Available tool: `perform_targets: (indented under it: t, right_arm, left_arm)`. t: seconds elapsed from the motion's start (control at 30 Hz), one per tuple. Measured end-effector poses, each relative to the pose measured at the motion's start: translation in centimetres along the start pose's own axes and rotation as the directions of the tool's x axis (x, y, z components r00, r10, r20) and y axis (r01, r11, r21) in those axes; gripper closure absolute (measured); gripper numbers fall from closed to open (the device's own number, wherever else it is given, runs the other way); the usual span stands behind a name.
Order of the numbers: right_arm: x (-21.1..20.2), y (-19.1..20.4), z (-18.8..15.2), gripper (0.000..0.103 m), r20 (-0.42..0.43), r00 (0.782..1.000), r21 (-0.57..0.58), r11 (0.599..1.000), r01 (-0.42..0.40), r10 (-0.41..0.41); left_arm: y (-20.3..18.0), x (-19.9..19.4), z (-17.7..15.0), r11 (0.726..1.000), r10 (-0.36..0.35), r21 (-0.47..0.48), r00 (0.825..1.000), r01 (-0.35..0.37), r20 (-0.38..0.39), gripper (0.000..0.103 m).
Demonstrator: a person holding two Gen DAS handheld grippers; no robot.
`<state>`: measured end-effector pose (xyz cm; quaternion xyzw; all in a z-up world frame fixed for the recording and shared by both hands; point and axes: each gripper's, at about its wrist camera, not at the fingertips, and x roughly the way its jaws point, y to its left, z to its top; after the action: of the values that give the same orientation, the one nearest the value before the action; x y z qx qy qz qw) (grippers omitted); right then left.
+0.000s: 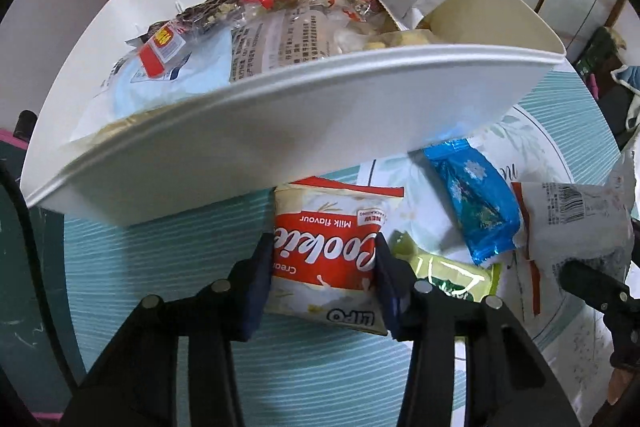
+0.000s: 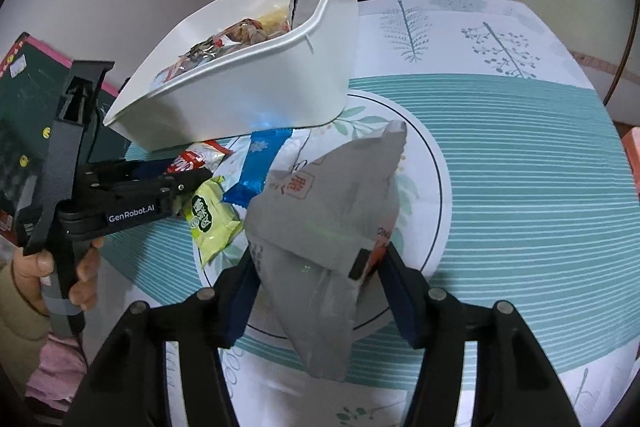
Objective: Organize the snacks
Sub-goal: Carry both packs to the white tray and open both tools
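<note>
The left gripper [image 1: 324,275] has its jaws clamped on the cookie pack [image 1: 332,251] on the table [image 2: 520,187], beside the white bin [image 1: 280,147]. The right gripper [image 2: 316,291] has its jaws clamped on a grey bag [image 2: 320,227].

Even, soft indoor light; glare on the white bin [image 1: 280,131] and green packet [image 1: 456,275]; fisheye bending and dark corners.
</note>
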<state>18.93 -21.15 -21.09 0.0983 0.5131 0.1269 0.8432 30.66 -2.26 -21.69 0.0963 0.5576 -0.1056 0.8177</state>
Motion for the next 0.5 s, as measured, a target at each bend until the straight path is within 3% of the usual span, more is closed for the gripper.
perform_targets:
  t: [0.13,0.33,0.5]
  right_arm:
    - [-0.3,0.6,-0.6,0.049,0.013,1.0,-0.011,1.0,0.016,-0.016]
    - [-0.9,1.5,-2.3,0.051,0.036,0.999,-0.005,1.0,0.008,-0.007]
    - [-2.0,2.1,-4.0,0.051,0.044,0.999,0.023,1.0,-0.012,0.01]
  left_arm:
    - [-0.4,-0.6,-1.5,1.0,0.016,-0.023,1.0,-0.016,0.012,0.059]
    - [-2.1,-4.8,-6.2,0.997,0.054,-0.053,0.995,-0.049,0.081,0.059]
    - [-2.9,-8.7,-9.2,0.994,0.018,-0.113,0.99,-0.002,0.139,0.059]
